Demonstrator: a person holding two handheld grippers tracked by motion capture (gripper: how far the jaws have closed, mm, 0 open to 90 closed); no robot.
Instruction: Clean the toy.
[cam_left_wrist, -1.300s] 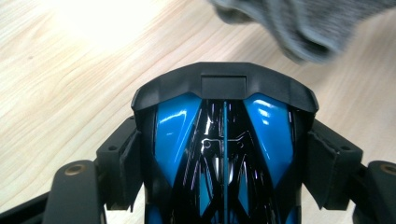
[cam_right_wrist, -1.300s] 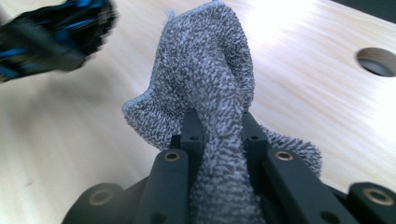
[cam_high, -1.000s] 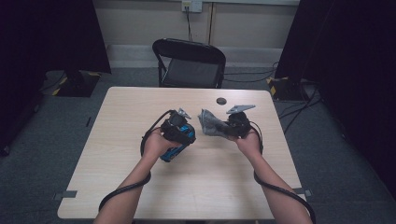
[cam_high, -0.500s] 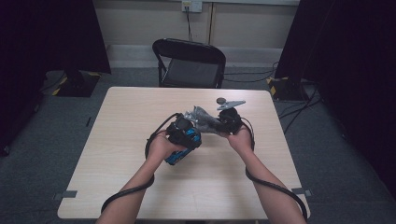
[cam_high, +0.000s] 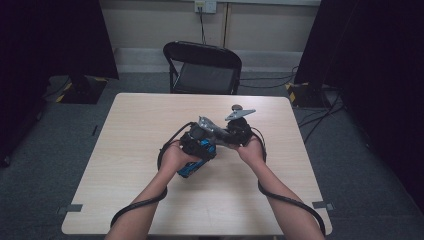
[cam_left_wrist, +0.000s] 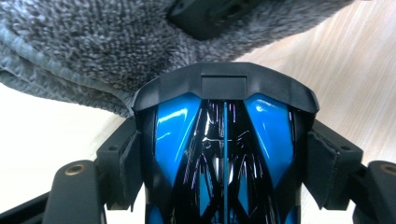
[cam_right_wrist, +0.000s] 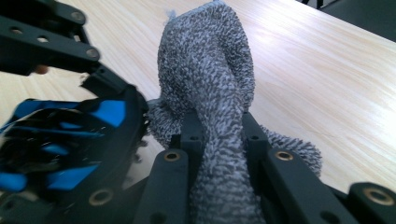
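A glossy blue and black object (cam_left_wrist: 224, 140) sits between the pads of my left gripper (cam_left_wrist: 224, 158), which is shut on its sides. In the high view the left gripper (cam_high: 196, 144) holds this blue object (cam_high: 191, 168) at the table's middle. My right gripper (cam_right_wrist: 217, 135) is shut on a grey terry cloth (cam_right_wrist: 210, 70) that stands up between its jaws. From the high view, the right gripper (cam_high: 226, 136) presses that cloth (cam_high: 209, 126) against the object's far end. The cloth (cam_left_wrist: 93, 51) drapes over the object's black tip.
The light wooden table (cam_high: 130, 150) has bare room on all sides of the hands. A small dark round item (cam_high: 235, 106) lies behind the right gripper. A black folding chair (cam_high: 202, 65) stands beyond the far edge. Cables trail from both grippers toward the near edge.
My right gripper has carried the grey cloth leftward until it meets the blue object. The left hand has stayed almost in place.
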